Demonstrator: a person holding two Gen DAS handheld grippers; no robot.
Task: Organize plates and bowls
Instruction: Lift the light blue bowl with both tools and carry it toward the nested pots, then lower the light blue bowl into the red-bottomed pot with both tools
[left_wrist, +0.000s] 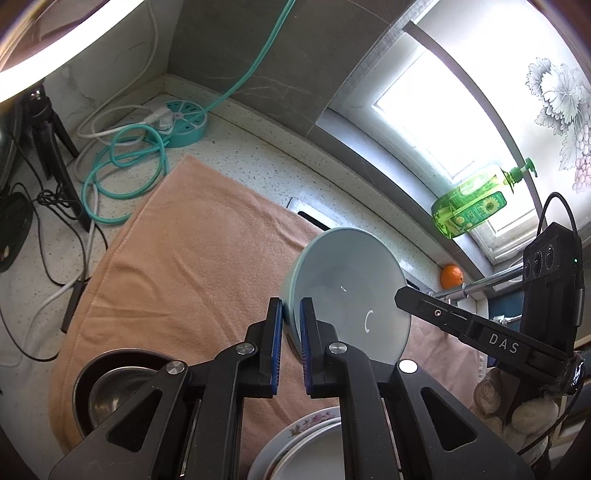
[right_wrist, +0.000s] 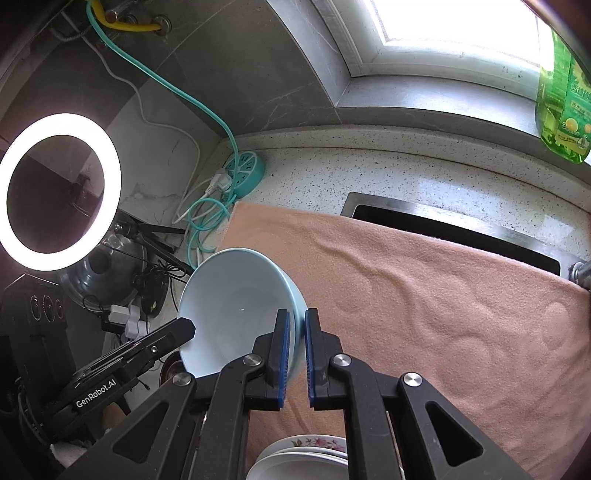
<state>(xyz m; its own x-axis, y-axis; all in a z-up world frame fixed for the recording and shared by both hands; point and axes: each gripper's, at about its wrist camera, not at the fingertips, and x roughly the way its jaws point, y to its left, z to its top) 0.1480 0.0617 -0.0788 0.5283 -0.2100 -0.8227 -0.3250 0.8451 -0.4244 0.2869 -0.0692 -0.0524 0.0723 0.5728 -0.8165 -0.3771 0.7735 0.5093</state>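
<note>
The pale blue bowl (left_wrist: 351, 291) is pinched at opposite rims by left gripper (left_wrist: 291, 314) and right gripper (right_wrist: 297, 325) — both narrowly closed on it — and should be kept level until set among the floral plates (left_wrist: 306, 435).

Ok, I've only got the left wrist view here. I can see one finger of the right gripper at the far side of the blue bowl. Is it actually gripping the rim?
Observer: Yes. In the right wrist view, the right gripper has one of its jaws inside the rim of the blue bowl and one outside, closed on it.
Operator: And what's on the towel out to that gripper's right?
Observer: That stretch of the pink towel shows only round dents pressed into the cloth, with no dishes on it.
</note>
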